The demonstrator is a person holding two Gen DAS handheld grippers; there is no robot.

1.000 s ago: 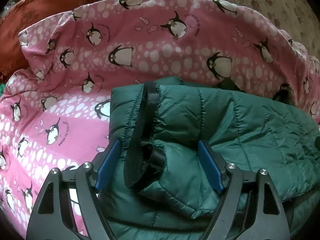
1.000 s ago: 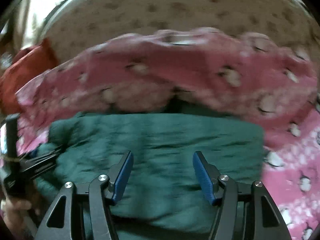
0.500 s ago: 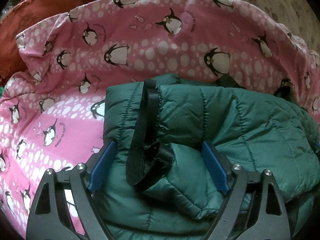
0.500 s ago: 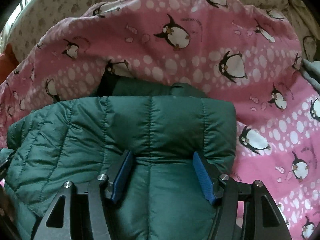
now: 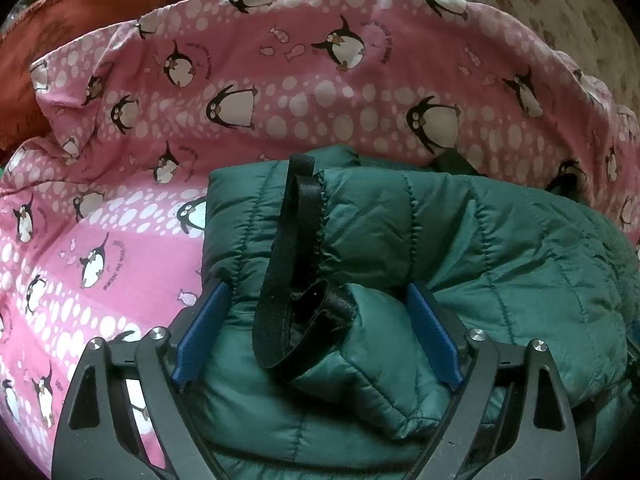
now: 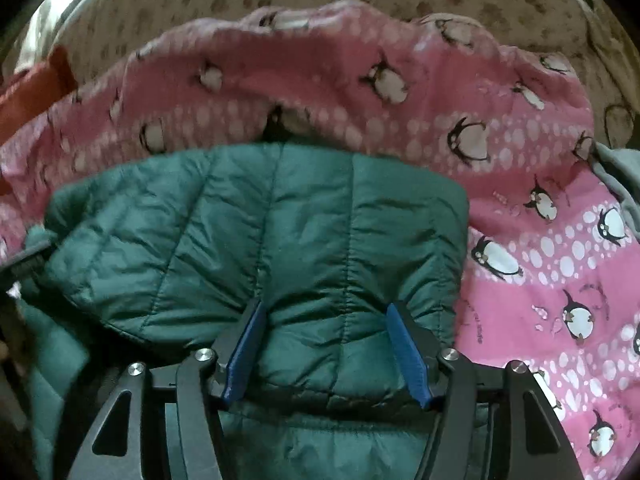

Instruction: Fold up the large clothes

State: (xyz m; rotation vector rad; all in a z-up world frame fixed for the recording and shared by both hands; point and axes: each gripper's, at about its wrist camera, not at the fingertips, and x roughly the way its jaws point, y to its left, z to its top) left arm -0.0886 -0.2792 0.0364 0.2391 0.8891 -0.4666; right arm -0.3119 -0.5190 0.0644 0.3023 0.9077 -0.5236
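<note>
we have the green jacket (image 5: pixel 500 264) folded into a thick bundle on the pink sheet (image 5: pixel 120 264), which is spread over the bed as our folding surface. a black strap (image 5: pixel 288 264) loops across the bundle's left end, where the puffy layers are doubled over.

the left gripper (image 5: pixel 318 336) sits over that left end with its blue pads (image 5: pixel 200 340) set wide on either side of the fold. its jaws have just been opening, and the fabric lies between them without being pinched, so we judge this side is let go, the fold left to rest under its own weight.

the right gripper (image 6: pixel 326 348) is on the bundle's right end. its pads (image 6: pixel 406 352) stand moderately apart with padding bunched and creased between them; that puckering suggests we are squeezing the bulk to keep the springy filling from popping the fold open. the view is somewhat blurred.

an orange cloth (image 5: pixel 60 40) lies beyond the sheet, well apart from the jacket.
</note>
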